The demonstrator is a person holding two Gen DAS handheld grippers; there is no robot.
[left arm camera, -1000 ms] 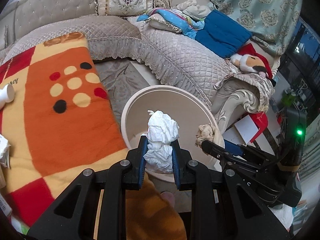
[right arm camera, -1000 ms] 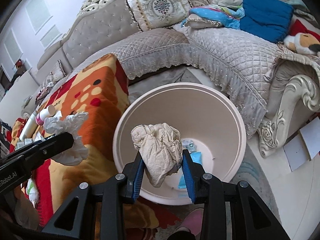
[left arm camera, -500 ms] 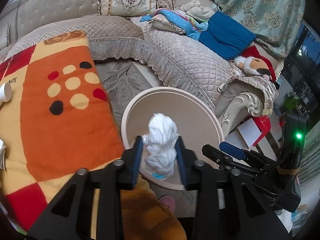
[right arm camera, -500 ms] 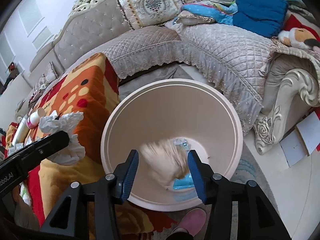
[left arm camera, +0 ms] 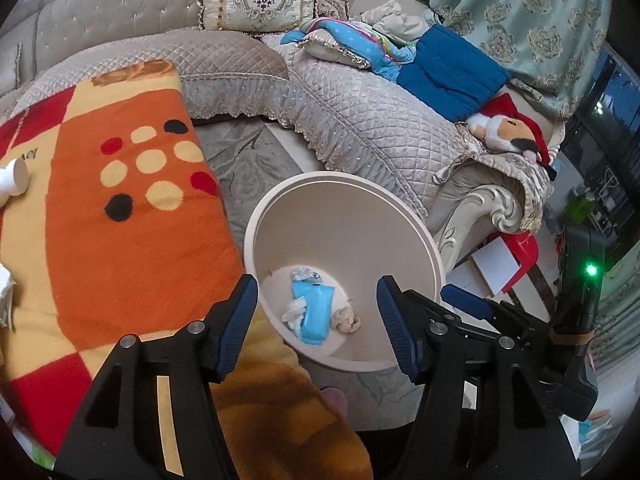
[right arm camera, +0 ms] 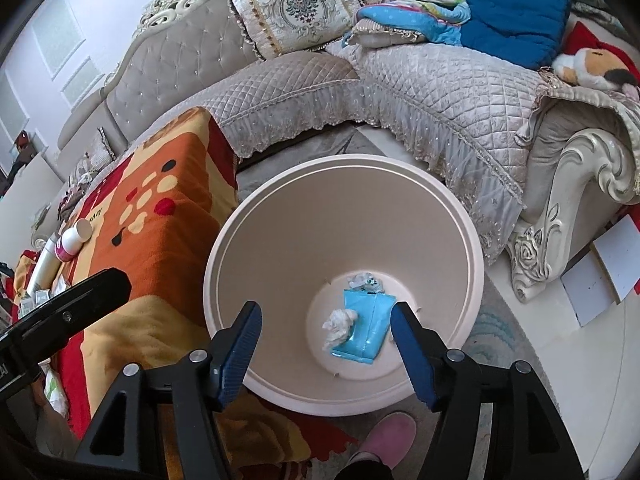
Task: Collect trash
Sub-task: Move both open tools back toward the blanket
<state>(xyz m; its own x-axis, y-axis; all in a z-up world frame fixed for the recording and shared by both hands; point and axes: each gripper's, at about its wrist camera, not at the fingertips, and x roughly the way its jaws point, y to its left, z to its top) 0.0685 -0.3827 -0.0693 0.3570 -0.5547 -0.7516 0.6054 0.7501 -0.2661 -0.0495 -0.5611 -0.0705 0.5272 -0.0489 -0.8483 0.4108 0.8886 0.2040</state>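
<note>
Both claws hang over the round cream trash bin, which stands on the floor between the bench under an orange, red and yellow blanket and the quilted beige sofa. The left claw has just been opening; its blue pads stand apart with nothing between them, and seen through the gap is the bin's floor. The right claw has likewise just been opening and is empty, its jaws spread above the near side of the bin. At the bottom of the bin lie a crumpled white tissue, a flat light-blue packet that the tissue partly overlaps, a small silvery wrapper at the packet's 12 o'clock, and, in the left wrist view, a tan wad of paper at the packet's 3 o'clock; in the right wrist view that wad is hidden behind the right-hand finger. In the left wrist view the right claw's blue-tipped finger reaches in from 3 o'clock beside the bin's rim. On the blanket, at 9 o'clock from the bin in the right wrist view, a white and pink bottle lies on its side. A pink slipper shows on the floor at 6 o'clock below the bin.
</note>
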